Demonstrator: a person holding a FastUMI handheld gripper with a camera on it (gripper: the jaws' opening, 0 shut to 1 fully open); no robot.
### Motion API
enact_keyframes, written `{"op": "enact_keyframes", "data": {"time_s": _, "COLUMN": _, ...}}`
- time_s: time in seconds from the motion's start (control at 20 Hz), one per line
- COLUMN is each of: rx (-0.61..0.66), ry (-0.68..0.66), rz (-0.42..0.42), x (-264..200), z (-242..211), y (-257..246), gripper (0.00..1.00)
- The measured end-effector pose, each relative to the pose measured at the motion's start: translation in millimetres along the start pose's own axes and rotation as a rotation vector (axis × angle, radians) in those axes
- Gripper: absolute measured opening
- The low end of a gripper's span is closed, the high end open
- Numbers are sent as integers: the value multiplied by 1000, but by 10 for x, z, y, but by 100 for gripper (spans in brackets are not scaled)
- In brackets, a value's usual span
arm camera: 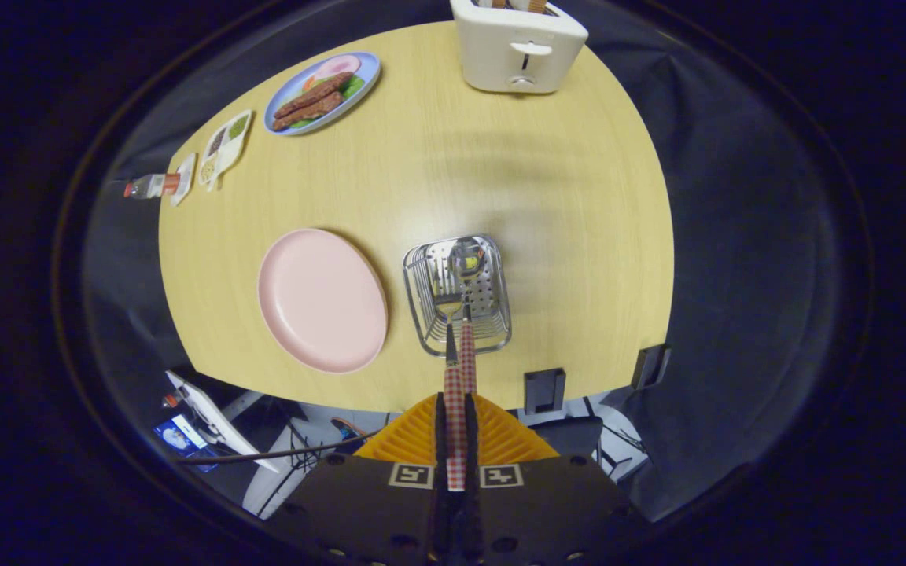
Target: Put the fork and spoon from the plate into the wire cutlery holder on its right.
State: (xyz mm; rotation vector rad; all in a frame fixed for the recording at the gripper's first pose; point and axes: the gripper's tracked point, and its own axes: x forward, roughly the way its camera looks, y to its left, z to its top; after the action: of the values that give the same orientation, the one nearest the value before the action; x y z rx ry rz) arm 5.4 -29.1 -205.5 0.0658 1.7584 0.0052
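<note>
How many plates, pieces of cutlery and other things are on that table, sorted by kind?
Plates: 2, the empty pink plate and the blue plate of food
Cutlery: 2, checked-handled fork and spoon, both clamped in the gripper over the wire cutlery holder
Holders: 1
White toaster: 1
Divided white tray: 1
Small bottle: 1
Total: 8
</note>
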Motion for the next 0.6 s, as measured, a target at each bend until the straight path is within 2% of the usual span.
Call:
{"op": "enact_keyframes", "data": {"time_s": 0.25, "rx": 6, "ry": 11, "rz": 15, "x": 27, "z": 81, "y": 44, "gripper": 8}}
{"op": "enact_keyframes", "data": {"time_s": 0.3, "rx": 3, "ry": -8, "rz": 17, "x": 14, "z": 104, "y": 51, "gripper": 17}}
{"op": "enact_keyframes", "data": {"time_s": 0.35, "rx": 7, "ry": -33, "rz": 29, "x": -4, "z": 153, "y": 66, "gripper": 19}}
{"op": "enact_keyframes", "data": {"time_s": 0.4, "rx": 8, "ry": -53, "rz": 35, "x": -34, "z": 183, "y": 76, "gripper": 30}}
{"op": "enact_keyframes", "data": {"time_s": 0.45, "rx": 6, "ry": -84, "rz": 35, "x": -55, "z": 224, "y": 60, "gripper": 33}}
{"op": "enact_keyframes", "data": {"time_s": 0.6, "rx": -41, "ry": -226, "rz": 33, "x": -193, "z": 347, "y": 78, "gripper": 58}}
